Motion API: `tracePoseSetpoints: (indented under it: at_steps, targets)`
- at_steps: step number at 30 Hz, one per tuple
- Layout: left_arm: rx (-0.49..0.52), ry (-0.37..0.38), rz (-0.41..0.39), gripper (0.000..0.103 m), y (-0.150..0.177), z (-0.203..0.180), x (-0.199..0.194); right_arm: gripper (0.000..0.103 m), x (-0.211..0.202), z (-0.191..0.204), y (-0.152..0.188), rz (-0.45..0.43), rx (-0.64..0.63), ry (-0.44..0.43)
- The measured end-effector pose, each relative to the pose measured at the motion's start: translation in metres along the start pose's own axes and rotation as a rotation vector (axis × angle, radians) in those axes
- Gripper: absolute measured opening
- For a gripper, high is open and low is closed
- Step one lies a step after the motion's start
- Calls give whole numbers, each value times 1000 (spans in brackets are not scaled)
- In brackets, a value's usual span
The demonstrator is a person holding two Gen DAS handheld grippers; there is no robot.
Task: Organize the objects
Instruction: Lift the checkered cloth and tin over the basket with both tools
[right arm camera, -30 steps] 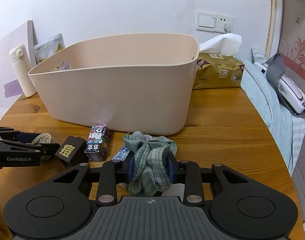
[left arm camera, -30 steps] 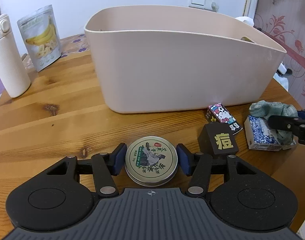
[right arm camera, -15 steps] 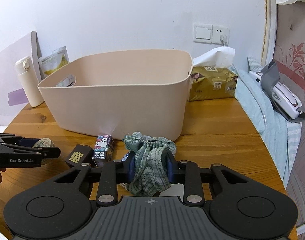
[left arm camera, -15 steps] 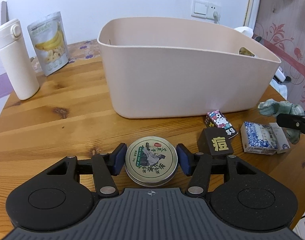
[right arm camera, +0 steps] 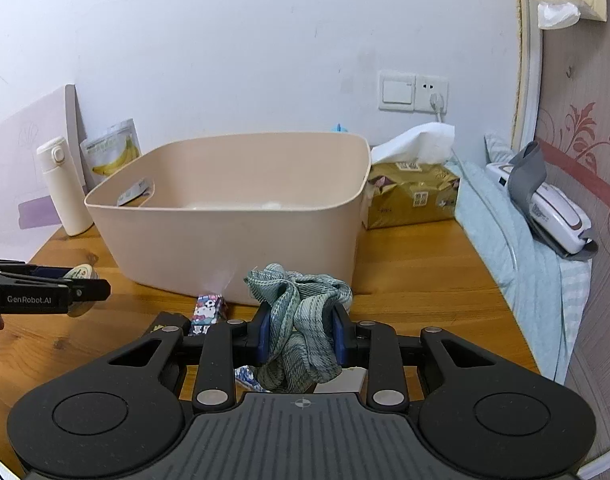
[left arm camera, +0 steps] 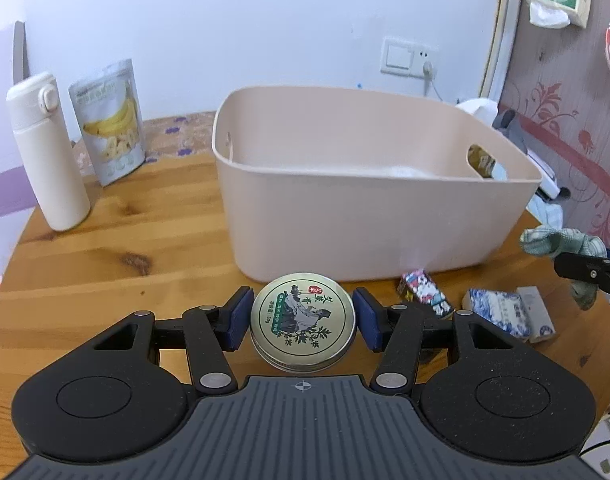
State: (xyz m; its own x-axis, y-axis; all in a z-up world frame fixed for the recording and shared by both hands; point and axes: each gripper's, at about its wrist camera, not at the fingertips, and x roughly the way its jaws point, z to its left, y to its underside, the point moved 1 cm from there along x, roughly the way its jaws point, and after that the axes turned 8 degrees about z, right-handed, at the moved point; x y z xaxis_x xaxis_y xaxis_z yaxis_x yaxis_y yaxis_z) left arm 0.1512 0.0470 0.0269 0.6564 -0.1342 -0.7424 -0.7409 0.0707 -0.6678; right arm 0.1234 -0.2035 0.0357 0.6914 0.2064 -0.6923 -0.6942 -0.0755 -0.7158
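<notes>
My left gripper (left arm camera: 302,318) is shut on a round metal tin (left arm camera: 302,321) with a green printed lid, held above the wooden table in front of the beige plastic bin (left arm camera: 369,204). My right gripper (right arm camera: 301,332) is shut on a crumpled green checked cloth (right arm camera: 301,320), also lifted, near the front wall of the bin (right arm camera: 241,236). The cloth (left arm camera: 561,242) and right gripper show at the right edge of the left wrist view. On the table stay a cartoon-print box (left arm camera: 423,290), a blue-and-white carton (left arm camera: 499,316) and a black block (right arm camera: 167,322), mostly hidden.
A white thermos (left arm camera: 45,152) and a banana-chip pouch (left arm camera: 111,120) stand at the back left. A gold tissue pack (right arm camera: 411,192) sits right of the bin. Blue bedding with a white-and-grey device (right arm camera: 553,208) lies past the table's right edge.
Both grippers have risen with their loads and pulled back a little, so the bin's inside now shows. The tin and cloth have left the tabletop.
</notes>
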Motion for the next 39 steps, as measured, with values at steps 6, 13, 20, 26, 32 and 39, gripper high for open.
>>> tracePoseSetpoints:
  at_steps: [6, 13, 20, 26, 32, 39]
  targets:
    - [9, -11, -35, 56, -9, -1, -12, 29, -8, -3, -4, -36, 9, 11]
    - [18, -26, -81, 56, -23, -3, -25, 29, -16, -7, -14, -75, 13, 18]
    - [33, -19, -116, 56, -40, -6, -32, 29, -19, -9, -27, -111, 11, 25]
    - [41, -14, -147, 56, -52, -8, -37, 29, -22, -10, -36, -140, 11, 29]
    - [48, -11, -165, 56, -62, -8, -36, 29, -20, -10, -44, -156, 10, 31]
    - [52, -4, -167, 56, -72, -11, -29, 29, -13, -7, -53, -164, 4, 24]
